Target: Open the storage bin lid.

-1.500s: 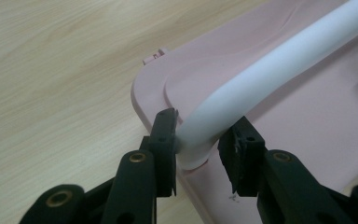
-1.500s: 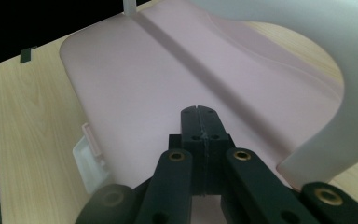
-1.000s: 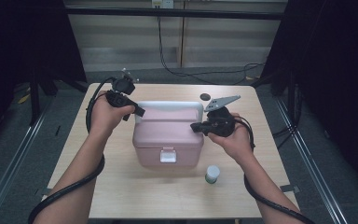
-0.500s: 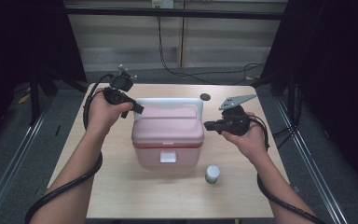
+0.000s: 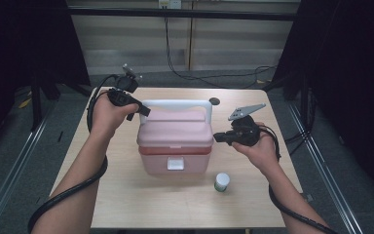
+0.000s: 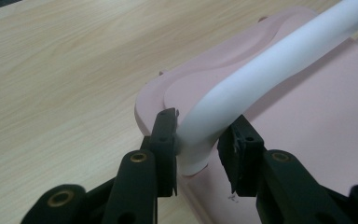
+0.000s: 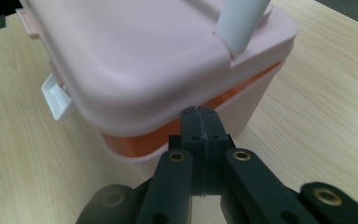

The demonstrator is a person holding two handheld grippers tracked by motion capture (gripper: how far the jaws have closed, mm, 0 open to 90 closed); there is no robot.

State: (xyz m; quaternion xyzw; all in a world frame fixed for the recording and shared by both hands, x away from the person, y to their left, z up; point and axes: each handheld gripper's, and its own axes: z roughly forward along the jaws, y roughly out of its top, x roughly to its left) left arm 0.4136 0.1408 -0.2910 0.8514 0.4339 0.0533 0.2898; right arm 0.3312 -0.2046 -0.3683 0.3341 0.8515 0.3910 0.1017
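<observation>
Pink lidded box (image 5: 174,141), white handle (image 5: 175,104)

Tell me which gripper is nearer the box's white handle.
Left. The left gripper straddles the white handle at its base; the right gripper sits shut beside the pink box, below its lid.

The left claw (image 5: 143,110) and the right claw (image 5: 218,137) are black, made of flat bars joined with round brass-coloured rivets. Small screws sit in the square black pads (image 6: 167,140). The right claw has a grey three-cornered plate (image 5: 246,111) on top. A thick black cable (image 5: 68,192) trails from each. The arms wear no sleeves.
</observation>
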